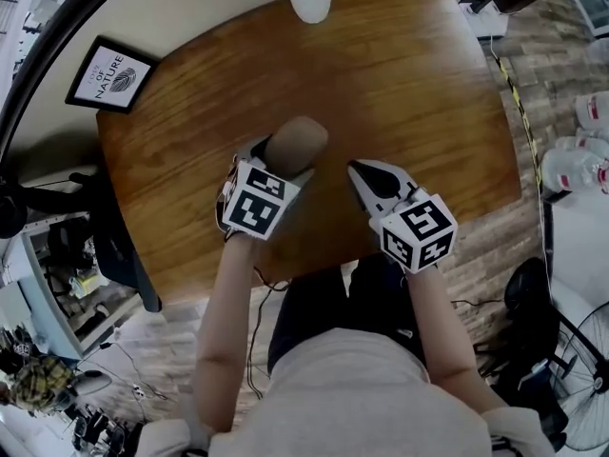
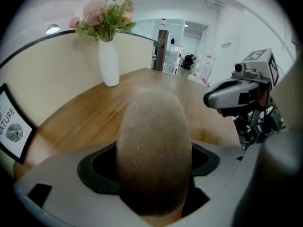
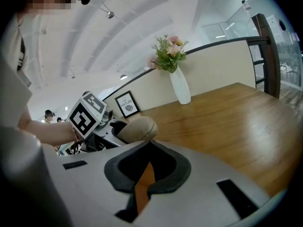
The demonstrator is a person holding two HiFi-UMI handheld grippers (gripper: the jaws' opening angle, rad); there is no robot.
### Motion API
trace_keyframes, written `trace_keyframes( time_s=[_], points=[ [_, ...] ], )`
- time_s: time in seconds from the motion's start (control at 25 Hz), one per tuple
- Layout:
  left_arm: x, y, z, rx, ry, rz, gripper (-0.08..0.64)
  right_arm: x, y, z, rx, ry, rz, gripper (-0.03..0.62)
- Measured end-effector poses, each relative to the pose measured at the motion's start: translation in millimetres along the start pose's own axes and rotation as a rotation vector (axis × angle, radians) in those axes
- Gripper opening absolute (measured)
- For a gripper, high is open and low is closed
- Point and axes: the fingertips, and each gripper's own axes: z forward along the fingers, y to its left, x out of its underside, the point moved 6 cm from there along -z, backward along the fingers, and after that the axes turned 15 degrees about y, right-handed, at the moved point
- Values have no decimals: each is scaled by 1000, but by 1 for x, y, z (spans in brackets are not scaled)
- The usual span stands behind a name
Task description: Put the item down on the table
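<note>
The left gripper view shows the left claw [image 2: 152, 186] clamped on a tan, fuzzy rounded item [image 2: 154, 145]. The head view places the item over the wooden surface [image 1: 409, 93]. The right gripper view shows the right claw [image 3: 142, 176] pressed together, holding nothing.

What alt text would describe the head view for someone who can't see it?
Seen from above, a person's left gripper clamps a tan, rounded item over a wooden table, while the right gripper beside it is shut and empty. A white vase stands at the table's far edge.
</note>
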Motion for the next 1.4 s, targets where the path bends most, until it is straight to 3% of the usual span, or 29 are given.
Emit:
trace_keyframes(
  time_s=[0.12,0.56,1.0,1.24,1.4],
  points=[
    [0,0,7,-5,29,51,416,2,0,3,2,1,5,11],
    [-7,-4,22,33,55,109,414,2,5,7,24,-16,39,11],
    [-7,-5,21,19,-31,94,429,3,3,0,74,-23,65,11],
    [-7,-5,9,14,-70,67,461,-3,7,-8,89,-37,48,11],
    [-9,-10,-5,13,-120,37,441,-10,7,-16,77,-48,18,11]
  ],
)
